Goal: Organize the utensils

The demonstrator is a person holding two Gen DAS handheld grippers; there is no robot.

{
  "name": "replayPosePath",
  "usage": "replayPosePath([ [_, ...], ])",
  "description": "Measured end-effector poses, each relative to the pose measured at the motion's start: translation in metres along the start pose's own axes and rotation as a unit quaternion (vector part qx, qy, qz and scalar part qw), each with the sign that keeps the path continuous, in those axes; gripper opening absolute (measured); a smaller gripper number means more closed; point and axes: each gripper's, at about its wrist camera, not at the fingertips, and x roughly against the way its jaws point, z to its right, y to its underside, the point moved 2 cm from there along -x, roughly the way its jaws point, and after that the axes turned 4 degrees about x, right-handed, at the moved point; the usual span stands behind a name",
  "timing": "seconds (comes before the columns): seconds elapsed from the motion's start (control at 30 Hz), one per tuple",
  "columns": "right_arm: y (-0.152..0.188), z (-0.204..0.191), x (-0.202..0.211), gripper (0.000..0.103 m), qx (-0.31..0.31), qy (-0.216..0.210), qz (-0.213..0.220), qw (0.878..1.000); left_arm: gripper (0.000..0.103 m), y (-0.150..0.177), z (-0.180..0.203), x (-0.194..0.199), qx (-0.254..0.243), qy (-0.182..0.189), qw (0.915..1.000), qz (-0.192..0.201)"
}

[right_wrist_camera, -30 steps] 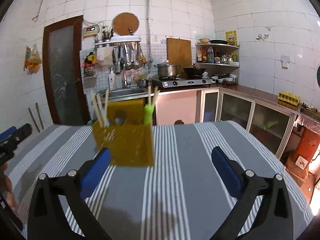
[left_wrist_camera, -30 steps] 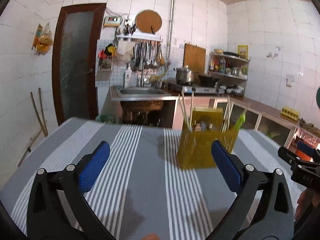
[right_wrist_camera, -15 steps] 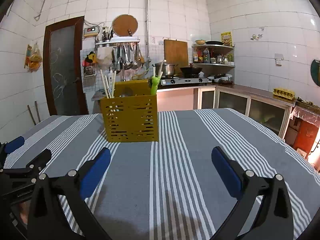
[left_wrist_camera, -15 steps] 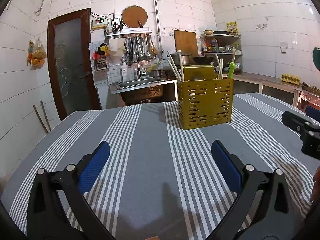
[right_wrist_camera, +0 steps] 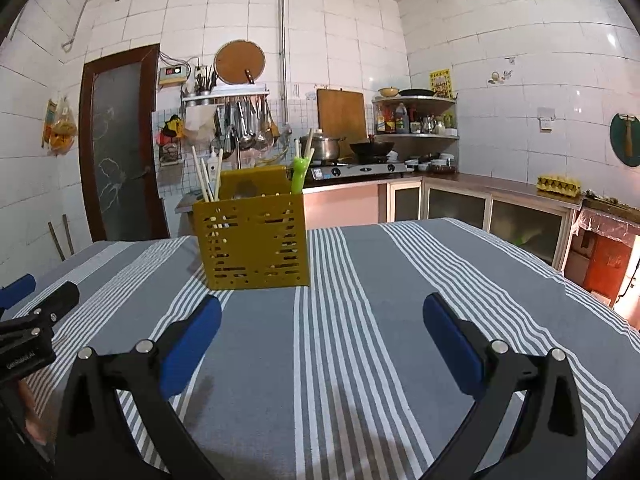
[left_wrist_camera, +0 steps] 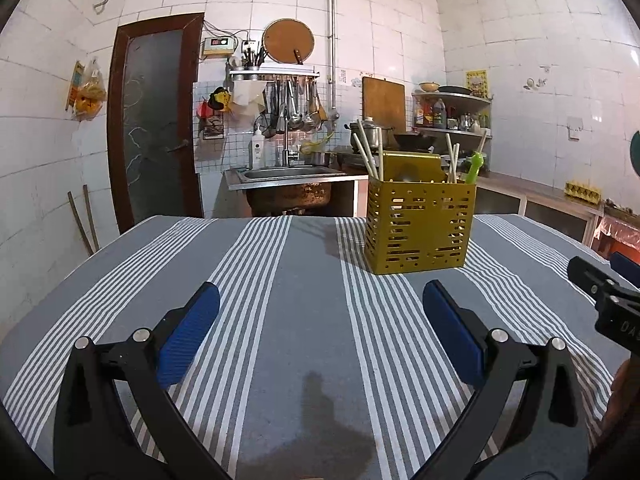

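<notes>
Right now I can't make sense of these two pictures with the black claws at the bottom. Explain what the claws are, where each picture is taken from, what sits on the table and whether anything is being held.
No robot is here. A person holds a two-finger gripper in each hand, and a wide-angle camera on each one looks forward along its fingers. One picture comes from the left gripper, the other from the right gripper. The black arms with blue pads at the bottom are each gripper's own fingers.

Both grippers are open and hold nothing. Each also shows at the edge of the other's picture.

On the table with the striped cloth stands a yellow slotted utensil holder. Pale chopsticks and a green utensil stick out of its top. Behind is a tiled kitchen with a sink and a stove.
</notes>
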Motion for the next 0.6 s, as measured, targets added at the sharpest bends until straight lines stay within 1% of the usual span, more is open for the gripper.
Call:
replayPosePath([
  [0.17, 0.0017, -0.0039, -0.0008, 0.099, 0.008, 0.004, -0.005, 1.000, 0.098, 0.0008, -0.0026, -0.0017, 0.004, -0.001, 1.0000, -0.003],
  [0.37, 0.0014, -0.0050, -0.0017, 0.099, 0.010, 0.008, -0.005, 1.000, 0.098, 0.0015, 0.0028, -0.0001, -0.012, -0.004, 0.9999, -0.001],
  [0.6, 0.0019, -0.0046, -0.0020, 0.099, 0.011, 0.007, -0.009, 1.000, 0.098, 0.0030, 0.0027, 0.0018, -0.016, -0.004, 0.9999, 0.000],
])
